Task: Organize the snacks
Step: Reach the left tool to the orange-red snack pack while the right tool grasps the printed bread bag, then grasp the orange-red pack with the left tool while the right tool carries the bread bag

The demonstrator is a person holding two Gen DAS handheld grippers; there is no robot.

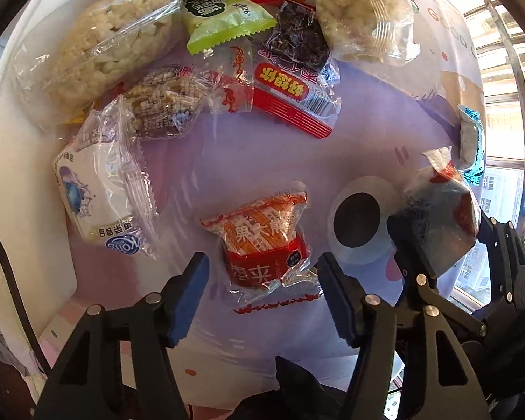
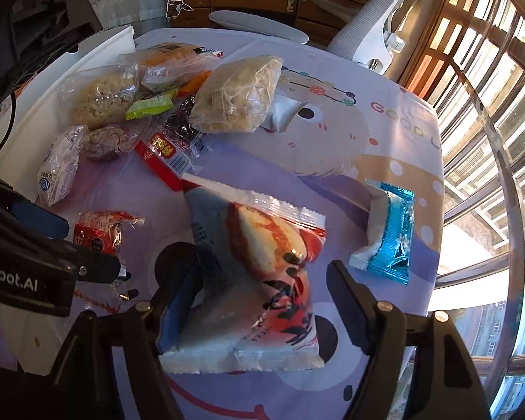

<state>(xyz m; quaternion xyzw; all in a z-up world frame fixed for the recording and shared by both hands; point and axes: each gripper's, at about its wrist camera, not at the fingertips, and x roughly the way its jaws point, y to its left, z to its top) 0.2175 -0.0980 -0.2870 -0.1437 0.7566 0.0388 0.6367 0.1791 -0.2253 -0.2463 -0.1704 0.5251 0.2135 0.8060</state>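
Note:
A small red and orange snack packet [image 1: 262,245] lies on the lilac cartoon tablecloth [image 1: 227,161]. My left gripper [image 1: 264,297] straddles it, open, with a gap between each blue pad and the wrapper. A larger white, red and grey packet [image 2: 255,280] lies between the fingers of my right gripper [image 2: 262,311]. Its left pad sits against the wrapper's edge, its right pad stands a little off, so it is open. The left wrist view shows that same packet [image 1: 434,217] at the right, under the right gripper.
A pile of snacks lies at the far left: two puffed-rice cakes [image 2: 238,98], a green sachet [image 2: 150,106], a red-striped packet [image 2: 164,154] and a white pouch [image 2: 57,171]. A blue foil packet [image 2: 390,231] lies to the right. A white tray rim [image 2: 98,49] borders the pile.

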